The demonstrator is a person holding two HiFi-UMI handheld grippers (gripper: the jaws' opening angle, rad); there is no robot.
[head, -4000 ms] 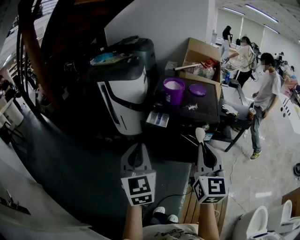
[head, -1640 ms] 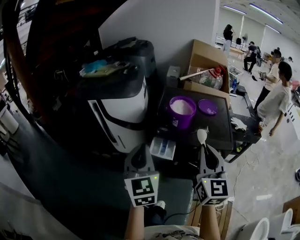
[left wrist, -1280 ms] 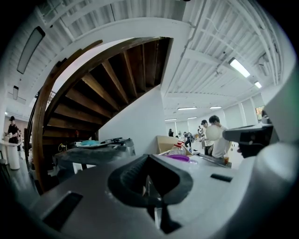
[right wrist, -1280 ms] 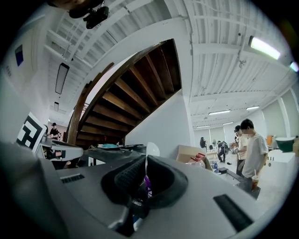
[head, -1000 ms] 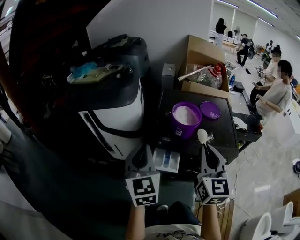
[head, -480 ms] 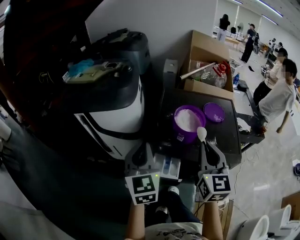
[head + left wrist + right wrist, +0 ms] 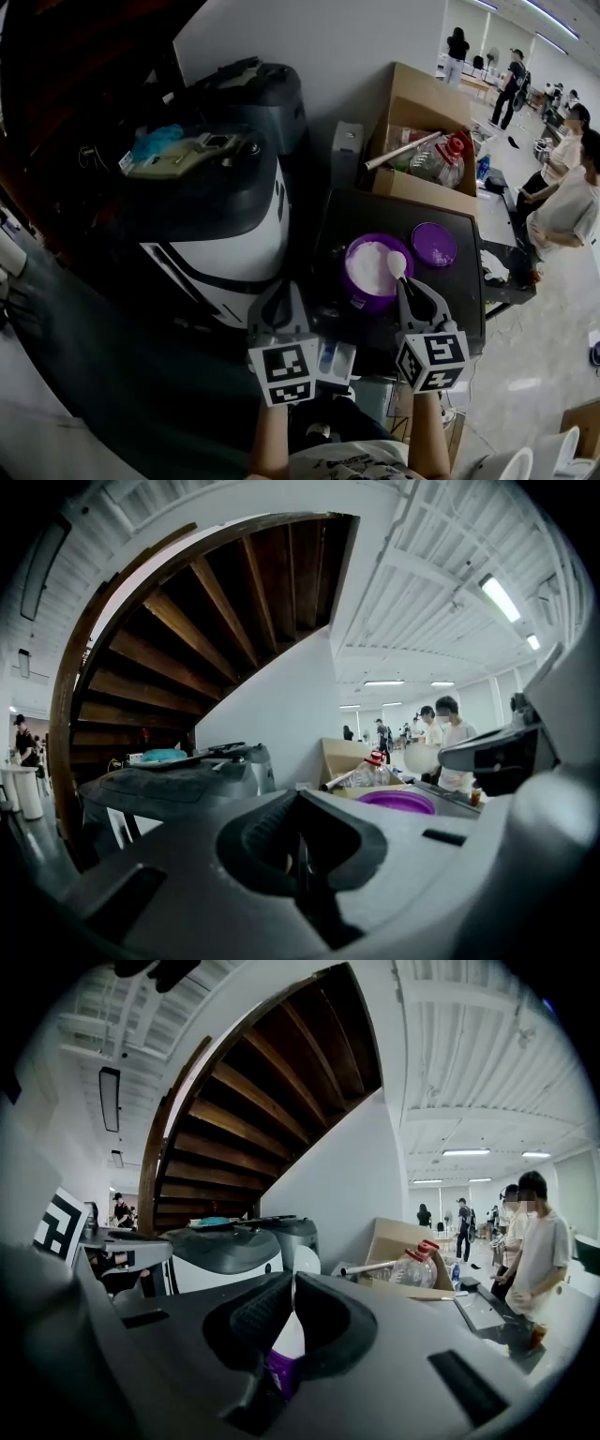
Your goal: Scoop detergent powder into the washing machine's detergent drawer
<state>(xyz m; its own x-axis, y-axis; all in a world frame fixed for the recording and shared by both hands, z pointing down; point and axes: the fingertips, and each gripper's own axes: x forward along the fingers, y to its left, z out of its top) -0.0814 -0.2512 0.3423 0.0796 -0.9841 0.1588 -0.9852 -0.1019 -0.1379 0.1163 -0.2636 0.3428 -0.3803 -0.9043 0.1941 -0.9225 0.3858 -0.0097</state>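
Note:
A purple tub [image 7: 375,270] of white detergent powder stands open on a black table [image 7: 469,291], with its purple lid [image 7: 434,244] lying beside it to the right. My right gripper [image 7: 412,287] is shut on a white scoop [image 7: 397,264] with a purple handle end [image 7: 284,1363]. The scoop's bowl hangs over the tub's right rim. My left gripper [image 7: 278,292] is shut with nothing in it, in front of the white and black washing machine [image 7: 225,216]. The pulled-out detergent drawer [image 7: 336,360] peeks out beside the left gripper's marker cube.
A cardboard box [image 7: 422,141] with plastic bottles stands behind the table. Another dark machine [image 7: 267,94] stands against the white wall. Several people [image 7: 572,197] stand at the right. A wooden staircase [image 7: 253,1082] rises overhead.
The view has closed in on the table. My right gripper has carried the scoop from the tub's near side to over its right rim. The left gripper now covers most of the drawer.

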